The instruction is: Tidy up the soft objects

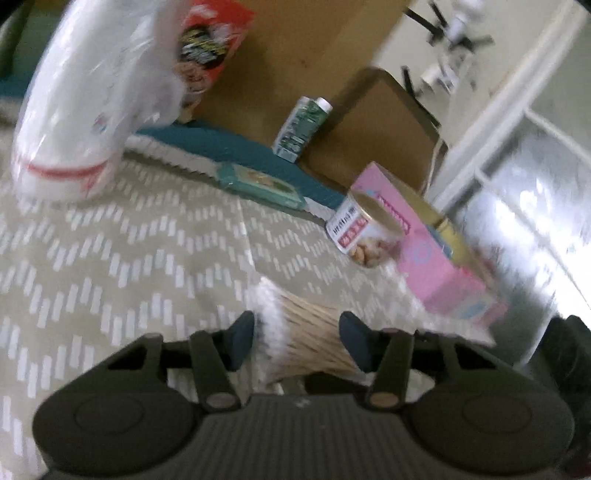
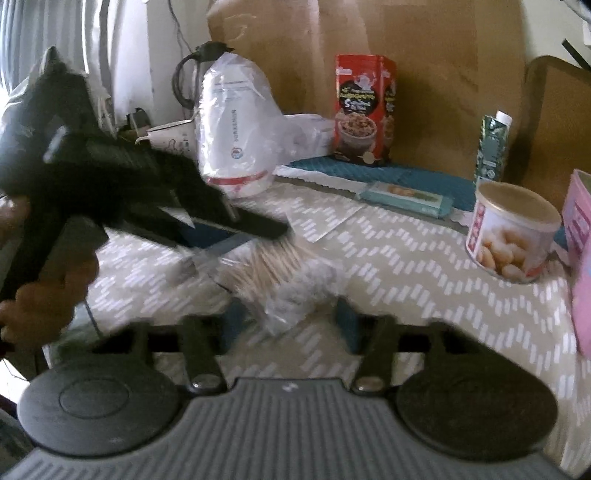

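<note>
a table under a beige chevron-patterned cloth stood against brown cardboard propped along a pale wall. daylight came through a white-framed window and vertical blinds.

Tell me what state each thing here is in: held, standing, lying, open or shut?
Left gripper: open, straddling the swab pack.
Right gripper: open, at the pack's other end.
Cotton swab pack: lying on the tablecloth.
Snack can: upright, lid on.
Red box: upright.
Green carton: upright, capped.
Teal packet: lying flat.
</note>
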